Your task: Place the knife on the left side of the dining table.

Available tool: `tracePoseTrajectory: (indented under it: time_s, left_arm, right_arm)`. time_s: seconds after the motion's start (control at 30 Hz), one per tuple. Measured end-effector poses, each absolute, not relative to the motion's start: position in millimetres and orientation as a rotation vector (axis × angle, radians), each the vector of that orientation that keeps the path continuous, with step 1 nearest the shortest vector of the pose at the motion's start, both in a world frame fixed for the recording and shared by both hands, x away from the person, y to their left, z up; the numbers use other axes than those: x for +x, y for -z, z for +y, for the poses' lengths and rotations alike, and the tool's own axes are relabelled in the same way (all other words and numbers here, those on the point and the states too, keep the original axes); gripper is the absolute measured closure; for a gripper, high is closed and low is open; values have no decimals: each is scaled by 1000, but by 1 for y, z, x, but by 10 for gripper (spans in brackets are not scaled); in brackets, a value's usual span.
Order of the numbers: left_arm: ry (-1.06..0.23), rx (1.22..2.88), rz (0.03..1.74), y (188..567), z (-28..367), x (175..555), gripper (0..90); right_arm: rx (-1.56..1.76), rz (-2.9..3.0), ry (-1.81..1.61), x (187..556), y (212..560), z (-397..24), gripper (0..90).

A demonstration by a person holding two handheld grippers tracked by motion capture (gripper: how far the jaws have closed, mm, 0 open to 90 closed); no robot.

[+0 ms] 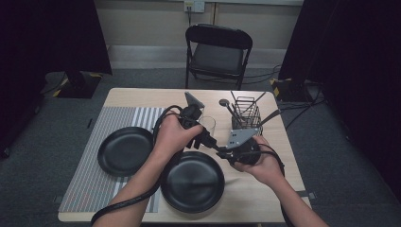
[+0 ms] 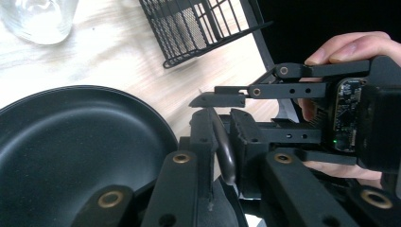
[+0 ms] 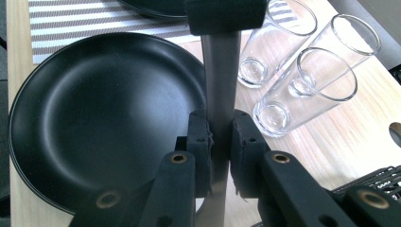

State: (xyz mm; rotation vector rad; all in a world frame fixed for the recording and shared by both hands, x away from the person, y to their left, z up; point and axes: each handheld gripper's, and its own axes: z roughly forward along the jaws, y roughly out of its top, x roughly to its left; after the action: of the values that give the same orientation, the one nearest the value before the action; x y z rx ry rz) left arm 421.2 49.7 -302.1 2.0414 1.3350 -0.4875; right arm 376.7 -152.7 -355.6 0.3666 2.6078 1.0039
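Wooden counter (image 1: 265, 187): beside the front plate (image 1: 193, 181), you are gripping one stiff, slick metal utensil handle (image 3: 220, 90) with both tools, left tool (image 2: 222, 142) and right tool (image 3: 221, 144); clamp mid-shaft.

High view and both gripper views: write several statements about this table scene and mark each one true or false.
1. The right tool is clamped on a metal utensil. True.
2. The left tool hangs well away from that utensil. False: it grips the utensil's other end.
3. Three clear glasses stand beside the near black plate. True.
4. The near black plate has food on it. False: nothing lies on it.
5. The wire basket sits on the striped mat. False: it stands on bare wood at the table's right, away from the mat.
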Motion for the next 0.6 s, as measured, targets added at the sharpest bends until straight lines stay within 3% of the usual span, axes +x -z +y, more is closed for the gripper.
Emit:
tracePoseTrajectory:
  time_s: [0.6]
  left_arm:
    - [422, 2085, 1321, 292, 50, 420, 834]
  right_arm:
    - [482, 2571, -1117, 372, 356, -152, 802]
